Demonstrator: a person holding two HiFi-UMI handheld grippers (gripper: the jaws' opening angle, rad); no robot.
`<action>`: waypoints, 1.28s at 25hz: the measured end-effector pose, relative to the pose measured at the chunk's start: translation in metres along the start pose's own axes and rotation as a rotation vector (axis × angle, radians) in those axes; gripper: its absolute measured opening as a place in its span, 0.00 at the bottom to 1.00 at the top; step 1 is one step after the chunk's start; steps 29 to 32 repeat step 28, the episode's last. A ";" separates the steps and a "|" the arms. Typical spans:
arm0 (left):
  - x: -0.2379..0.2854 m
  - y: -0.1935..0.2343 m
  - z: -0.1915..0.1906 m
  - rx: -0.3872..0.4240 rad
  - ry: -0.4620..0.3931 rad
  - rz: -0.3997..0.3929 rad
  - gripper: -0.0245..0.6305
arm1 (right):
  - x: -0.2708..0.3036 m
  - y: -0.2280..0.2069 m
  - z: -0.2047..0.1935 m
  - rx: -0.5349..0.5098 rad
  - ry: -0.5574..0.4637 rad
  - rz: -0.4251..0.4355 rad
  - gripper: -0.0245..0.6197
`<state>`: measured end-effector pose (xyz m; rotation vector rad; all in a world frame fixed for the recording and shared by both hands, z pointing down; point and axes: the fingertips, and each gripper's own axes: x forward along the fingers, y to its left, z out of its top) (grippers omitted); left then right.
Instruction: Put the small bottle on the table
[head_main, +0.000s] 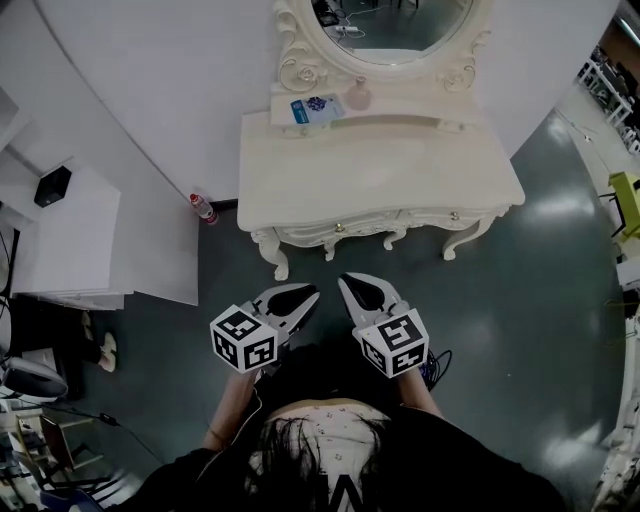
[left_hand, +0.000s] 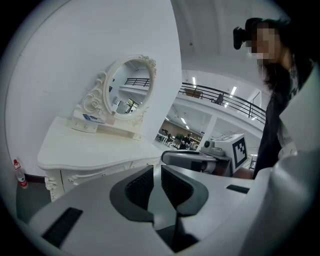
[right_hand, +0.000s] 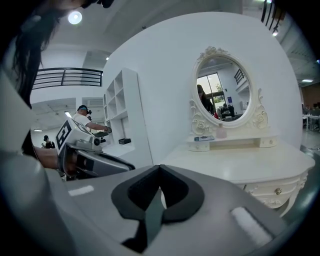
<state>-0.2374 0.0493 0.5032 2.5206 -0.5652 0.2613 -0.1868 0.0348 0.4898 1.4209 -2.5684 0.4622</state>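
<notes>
While left gripper (head_main: 308, 293) and right gripper (head_main: 348, 282) are closed and empty, the small bottle (head_main: 358, 96) stands upright on the shelf (head_main: 420, 118) well ahead, nearer the right.

Mirror (head_main: 390, 30): upper part cut off by the head view's top edge. Pale pink item (head_main: 358, 97) on the raised shelf along the tabletop's (head_main: 380, 170) rear edge: too small to identify. Adjacent blue-and-white box (head_main: 315, 108): print illegible.
</notes>
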 end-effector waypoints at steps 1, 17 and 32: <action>-0.002 -0.001 -0.002 0.000 0.000 -0.004 0.11 | -0.001 0.004 -0.001 -0.002 0.000 -0.001 0.05; -0.021 -0.021 -0.019 0.004 -0.008 -0.048 0.11 | -0.027 0.030 -0.013 -0.015 0.010 -0.040 0.05; -0.021 -0.027 -0.017 0.019 -0.010 -0.047 0.11 | -0.033 0.030 -0.011 -0.021 -0.005 -0.042 0.05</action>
